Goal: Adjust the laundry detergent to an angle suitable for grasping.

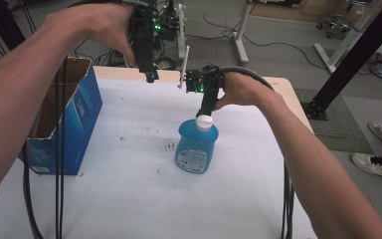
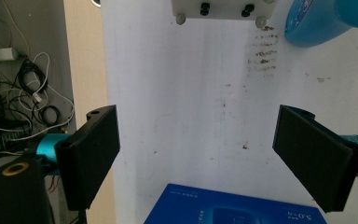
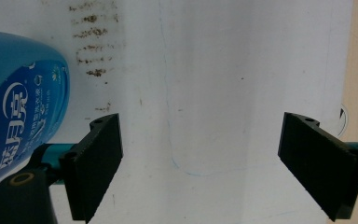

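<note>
Right gripper [image 1: 205, 110] is hanging just behind the top of the blue bottle [image 1: 196, 145], jaws spread wide with nothing between them, which you can see clearly in the right gripper view [image 3: 200, 165]. That bottle is standing upright near the middle of the white table [image 1: 129, 199], long axis vertical, white cap [image 1: 204, 122] pointing straight up and the label facing the person. From the high view the gripper's tip sits right by the cap, but I honestly can't tell if it's touching. In the right gripper view the bottle's [image 3: 18, 107] body sits off to the left side, outside the left jaw, not in the gap. Left gripper [image 1: 150, 75] is held up high over the far edge of the table, well apart from the bottle, jaws wide too [image 2: 200, 161]. Blue cardboard box [image 1: 74, 119] stands open at the table's left side.
</note>
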The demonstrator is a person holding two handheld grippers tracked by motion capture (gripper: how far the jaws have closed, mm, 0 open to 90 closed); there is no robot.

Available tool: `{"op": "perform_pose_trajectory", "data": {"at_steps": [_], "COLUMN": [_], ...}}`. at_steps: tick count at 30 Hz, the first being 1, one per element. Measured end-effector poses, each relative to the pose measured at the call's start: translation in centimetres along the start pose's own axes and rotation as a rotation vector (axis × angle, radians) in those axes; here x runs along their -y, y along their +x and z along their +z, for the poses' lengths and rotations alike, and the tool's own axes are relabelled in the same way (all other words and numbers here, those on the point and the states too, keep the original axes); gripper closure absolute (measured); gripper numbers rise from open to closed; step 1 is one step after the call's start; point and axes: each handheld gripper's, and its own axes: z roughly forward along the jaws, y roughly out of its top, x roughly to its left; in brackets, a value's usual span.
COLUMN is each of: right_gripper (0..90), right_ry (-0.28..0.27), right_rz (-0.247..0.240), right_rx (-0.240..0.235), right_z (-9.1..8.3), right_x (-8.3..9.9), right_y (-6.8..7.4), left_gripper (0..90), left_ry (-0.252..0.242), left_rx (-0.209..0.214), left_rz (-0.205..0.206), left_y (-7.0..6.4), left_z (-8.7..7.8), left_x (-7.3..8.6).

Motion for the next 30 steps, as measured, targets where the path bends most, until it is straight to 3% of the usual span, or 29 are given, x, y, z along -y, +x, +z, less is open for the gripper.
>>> {"op": "perform_pose_trajectory", "data": {"at_steps": [30], "right_gripper": [13.2], "right_ry": [0.002], "right_rz": [0.004], "right_rx": [0.001], "right_z": [-0.14], "right_x": [0.18], "right_y": [0.27], "left_gripper": [14.8], "left_ry": [-0.005], "left_rx": [0.023], "left_rz": [-0.009], "left_y": [-0.48], "left_z": [-0.33], "left_x": [0.22]}}
